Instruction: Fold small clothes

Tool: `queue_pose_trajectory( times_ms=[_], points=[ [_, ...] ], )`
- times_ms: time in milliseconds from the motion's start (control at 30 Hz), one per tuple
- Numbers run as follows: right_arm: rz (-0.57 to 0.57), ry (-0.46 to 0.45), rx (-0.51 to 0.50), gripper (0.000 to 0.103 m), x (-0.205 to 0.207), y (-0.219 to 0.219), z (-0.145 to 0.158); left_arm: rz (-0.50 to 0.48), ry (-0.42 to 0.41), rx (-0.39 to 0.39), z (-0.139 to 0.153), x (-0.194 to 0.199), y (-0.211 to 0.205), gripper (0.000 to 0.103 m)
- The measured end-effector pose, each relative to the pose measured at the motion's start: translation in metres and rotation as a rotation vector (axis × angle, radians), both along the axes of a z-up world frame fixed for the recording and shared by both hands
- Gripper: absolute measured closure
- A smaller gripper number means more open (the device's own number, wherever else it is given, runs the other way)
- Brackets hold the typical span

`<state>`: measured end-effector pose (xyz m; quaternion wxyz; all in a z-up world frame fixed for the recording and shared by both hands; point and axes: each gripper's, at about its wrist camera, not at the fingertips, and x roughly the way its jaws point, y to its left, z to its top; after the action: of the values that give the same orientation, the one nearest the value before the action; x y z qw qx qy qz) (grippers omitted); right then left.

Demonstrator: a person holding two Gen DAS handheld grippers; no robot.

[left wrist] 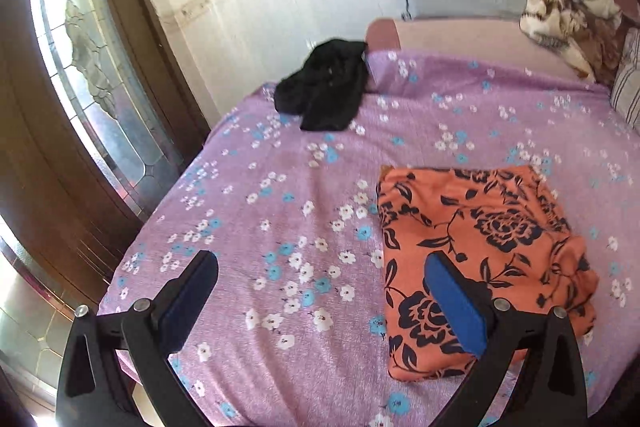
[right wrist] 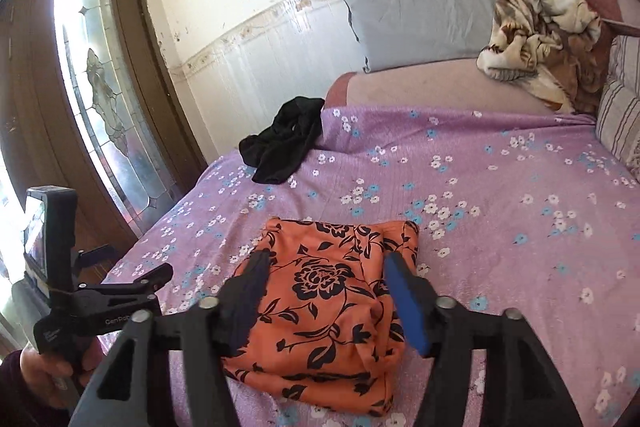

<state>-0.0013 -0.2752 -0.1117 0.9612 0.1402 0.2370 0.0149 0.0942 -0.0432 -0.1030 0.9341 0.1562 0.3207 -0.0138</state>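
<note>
**One garment folded, one waiting**

Bed with lilac floral bedsheet [right wrist: 500, 195] is the work surface; all positions below are read from it.

Grey pillow [right wrist: 420, 11] and brown-cream blanket [right wrist: 536, 35] sit at the sheet's far end, off the working area.

Orange floral garment [right wrist: 324, 307] lies near the sheet's near edge, a compact layered rectangle. It looks already folded and parked within easy reach.

Black garment [right wrist: 284, 143] sits crumpled at the sheet's far left corner, well apart from the orange one; likely next to fold.

Right gripper [right wrist: 328, 291] hovers over the orange garment, jaws wide, gripping nothing.

Left gripper [left wrist: 320, 283] is over bare sheet just left of it, jaws wide and empty; probably released.
</note>
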Motion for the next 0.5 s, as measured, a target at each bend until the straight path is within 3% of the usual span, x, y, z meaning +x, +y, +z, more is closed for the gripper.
queue_pose_trajectory(
  times_ms=[233,500],
  points=[
    [-0.027,-0.089,-0.106,0.034,-0.055,0.026,0.044,0.020,-0.088,-0.058,0.042,-0.039,0.020,0.000],
    [-0.104,-0.218,-0.139,0.001,-0.099,0.045,0.092,0.025,-0.151,-0.078,0.076,-0.072,0.034,0.000]
  ],
)
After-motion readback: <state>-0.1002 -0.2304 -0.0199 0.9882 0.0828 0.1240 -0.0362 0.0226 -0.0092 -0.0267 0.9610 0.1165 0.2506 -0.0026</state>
